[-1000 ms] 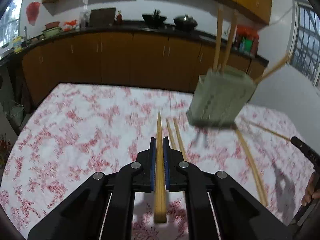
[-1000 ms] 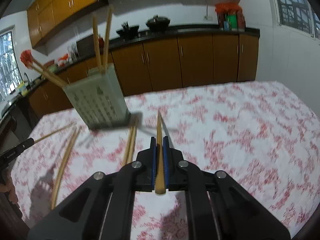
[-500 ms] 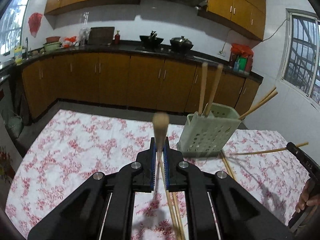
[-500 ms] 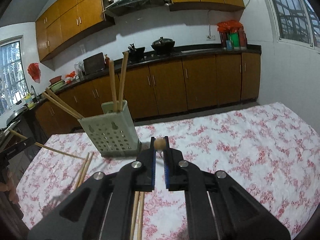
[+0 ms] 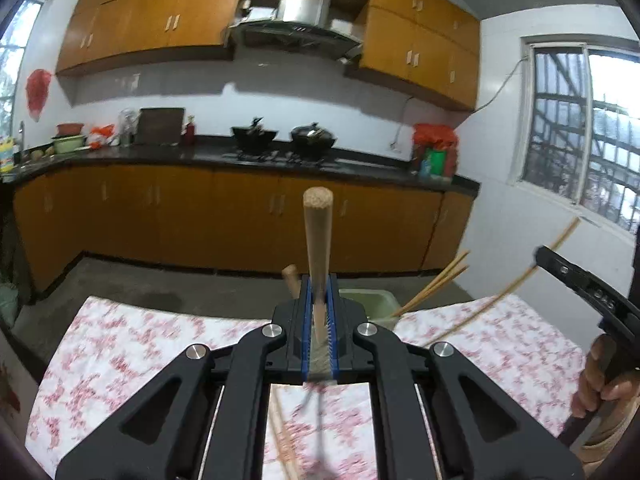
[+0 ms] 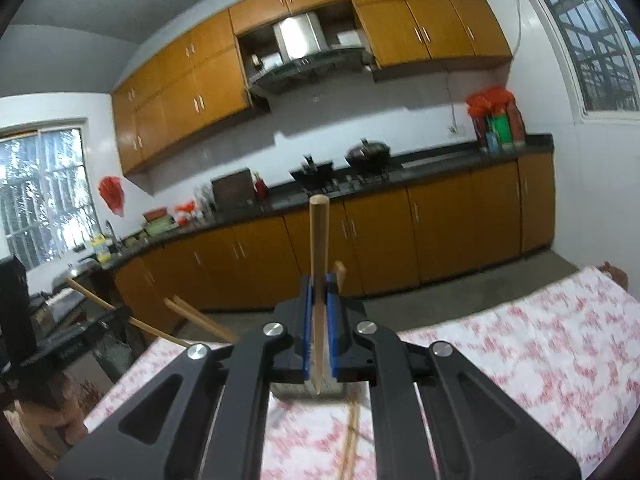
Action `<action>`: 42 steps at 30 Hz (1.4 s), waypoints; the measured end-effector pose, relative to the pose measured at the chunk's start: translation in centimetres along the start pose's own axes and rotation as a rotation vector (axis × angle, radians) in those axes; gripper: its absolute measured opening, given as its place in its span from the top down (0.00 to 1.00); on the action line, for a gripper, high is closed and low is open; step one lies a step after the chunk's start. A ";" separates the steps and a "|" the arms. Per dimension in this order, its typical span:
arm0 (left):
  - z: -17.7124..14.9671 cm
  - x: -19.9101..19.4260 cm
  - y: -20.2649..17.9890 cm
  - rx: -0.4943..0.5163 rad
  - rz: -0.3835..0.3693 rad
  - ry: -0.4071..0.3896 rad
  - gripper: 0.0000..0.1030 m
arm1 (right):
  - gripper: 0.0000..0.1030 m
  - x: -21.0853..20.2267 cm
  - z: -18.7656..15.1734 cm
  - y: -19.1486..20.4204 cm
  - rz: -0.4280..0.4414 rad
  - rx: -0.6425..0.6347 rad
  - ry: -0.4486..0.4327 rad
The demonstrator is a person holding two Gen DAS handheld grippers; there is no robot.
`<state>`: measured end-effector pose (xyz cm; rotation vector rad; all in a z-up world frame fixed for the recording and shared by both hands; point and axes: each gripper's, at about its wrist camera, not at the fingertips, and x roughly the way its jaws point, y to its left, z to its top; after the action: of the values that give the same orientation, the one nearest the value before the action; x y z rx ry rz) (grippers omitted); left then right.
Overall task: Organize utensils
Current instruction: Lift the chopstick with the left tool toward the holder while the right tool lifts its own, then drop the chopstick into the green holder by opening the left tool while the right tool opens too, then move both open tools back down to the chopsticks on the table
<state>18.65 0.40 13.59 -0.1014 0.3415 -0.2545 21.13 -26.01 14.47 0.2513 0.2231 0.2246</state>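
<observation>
My left gripper (image 5: pixel 319 292) is shut on a wooden chopstick (image 5: pixel 317 236) that stands upright, blunt end up. Just behind its fingers sits the pale green utensil holder (image 5: pixel 370 303), mostly hidden, with chopsticks (image 5: pixel 434 285) leaning out to the right. My right gripper (image 6: pixel 319 292) is shut on a second wooden chopstick (image 6: pixel 319 240), also upright. In the right wrist view the holder is hidden behind the fingers; only its chopsticks (image 6: pixel 204 322) stick out to the left. Loose chopsticks (image 5: pixel 282 440) lie on the floral tablecloth (image 5: pixel 120 360) below.
The other handheld gripper (image 5: pixel 588 292) and a hand (image 5: pixel 600 384) appear at the right of the left wrist view. Beyond the table's far edge are floor, orange kitchen cabinets (image 5: pixel 240 216) and a dark counter with pots (image 5: pixel 312 138). A loose chopstick (image 6: pixel 350 436) lies on the cloth.
Both grippers have risen and tilted up from the table, each carrying its chopstick, which swung from lying along the fingers to standing upright. The holder has dropped low in both views, behind the fingers.
</observation>
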 end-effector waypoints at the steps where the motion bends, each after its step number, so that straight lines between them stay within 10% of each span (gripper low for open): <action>1: 0.3 0.0 -0.3 0.005 -0.002 -0.011 0.93 | 0.92 0.0 0.5 0.4 0.010 -0.001 -0.018; 12: 2.6 2.9 -2.0 0.015 0.048 -0.108 0.93 | 0.92 3.0 3.1 1.7 0.003 -0.007 -0.090; 26: 0.4 7.3 -2.0 0.013 0.047 -0.028 0.93 | 0.90 9.6 -0.1 2.2 -0.020 -0.053 0.087; 42: 1.2 3.9 -0.2 -0.040 0.045 -0.052 0.72 | 0.85 5.3 0.2 1.9 -0.050 -0.064 0.023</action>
<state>22.55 -0.79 13.49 -0.1393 0.2969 -0.2005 25.83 -22.98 14.16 0.1794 0.2446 0.1845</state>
